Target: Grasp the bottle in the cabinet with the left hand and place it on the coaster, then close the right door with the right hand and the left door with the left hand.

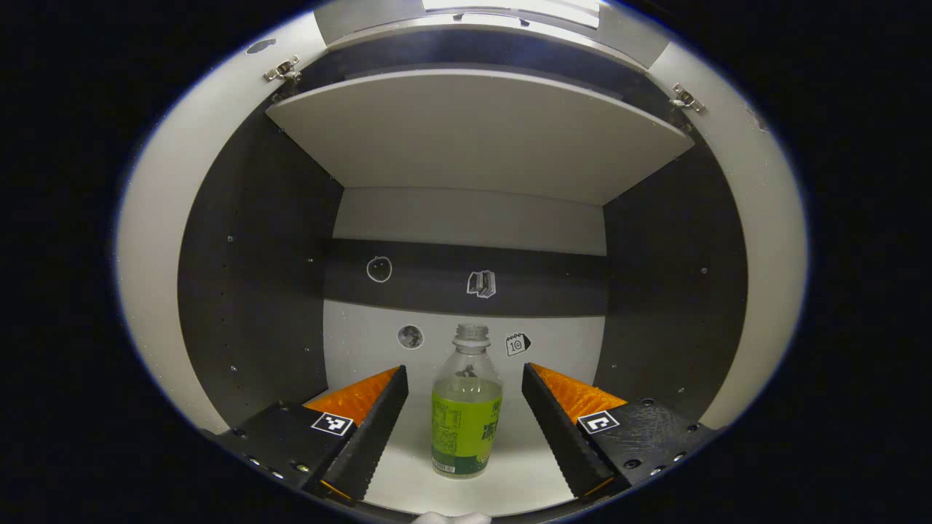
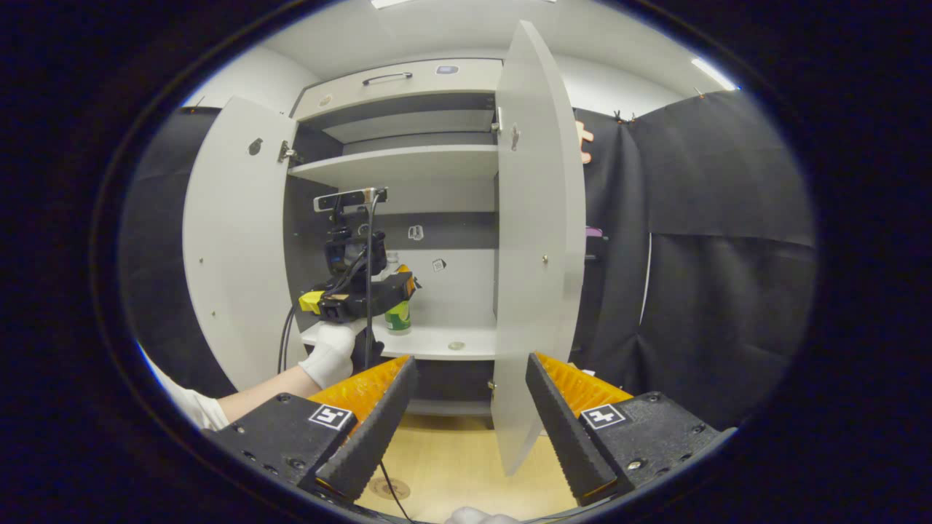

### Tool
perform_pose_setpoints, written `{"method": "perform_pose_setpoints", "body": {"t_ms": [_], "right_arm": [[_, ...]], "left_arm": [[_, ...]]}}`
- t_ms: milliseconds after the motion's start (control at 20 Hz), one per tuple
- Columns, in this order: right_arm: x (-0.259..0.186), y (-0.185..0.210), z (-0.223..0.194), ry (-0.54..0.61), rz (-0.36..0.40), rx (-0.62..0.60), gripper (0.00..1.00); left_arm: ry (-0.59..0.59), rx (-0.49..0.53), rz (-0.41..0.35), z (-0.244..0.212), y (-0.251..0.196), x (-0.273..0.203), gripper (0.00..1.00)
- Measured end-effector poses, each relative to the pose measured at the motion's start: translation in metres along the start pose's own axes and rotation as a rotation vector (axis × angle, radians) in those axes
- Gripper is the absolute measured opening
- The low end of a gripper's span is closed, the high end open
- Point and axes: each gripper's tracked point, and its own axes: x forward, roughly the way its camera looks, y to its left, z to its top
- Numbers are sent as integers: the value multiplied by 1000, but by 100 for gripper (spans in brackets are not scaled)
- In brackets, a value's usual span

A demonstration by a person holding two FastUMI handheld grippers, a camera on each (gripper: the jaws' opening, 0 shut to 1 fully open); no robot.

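A clear bottle [image 1: 466, 415] with a green label and no cap stands upright on the lower cabinet shelf [image 1: 524, 473]. My left gripper [image 1: 463, 371] is open around it, one finger on each side with a gap to both. In the right gripper view, that left gripper [image 2: 397, 287], held by a gloved hand [image 2: 331, 353], reaches into the cabinet at the bottle [image 2: 398, 318]. A small round disc [image 2: 456, 346] that looks like the coaster lies on the shelf's front, right of the bottle. My right gripper [image 2: 472, 360] is open and empty, outside the cabinet in front of the open right door [image 2: 539, 240].
The left door [image 2: 233, 240] stands wide open. An upper shelf [image 1: 473, 131] hangs over the bottle, and dark side walls [image 1: 247, 291] close in the compartment. Small stickers [image 1: 481, 284] mark the back wall. Black cloth [image 2: 713, 255] lines the booth on the right, above a wooden floor [image 2: 451, 466].
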Motion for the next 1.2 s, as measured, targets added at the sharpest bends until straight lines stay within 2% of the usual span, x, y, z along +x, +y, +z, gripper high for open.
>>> {"method": "perform_pose_setpoints", "body": {"t_ms": [250, 500, 600, 900, 1200], "right_arm": [[8, -6, -14, 50, -12, 6, 99], [10, -6, -16, 57, -8, 7, 99], [9, -4, -14, 51, 1, 8, 99], [6, 0, -12, 23, 26, 16, 99], [-2, 4, -27, 28, 69, 17, 99]], "left_arm": [[41, 34, -1, -22, -13, 18, 95], [121, 39, -2, -48, -7, 35, 95], [126, 52, -10, -44, -8, 23, 74], [49, -7, -78, 3, -10, -34, 74], [35, -16, -104, 30, -1, -126, 74]]}}
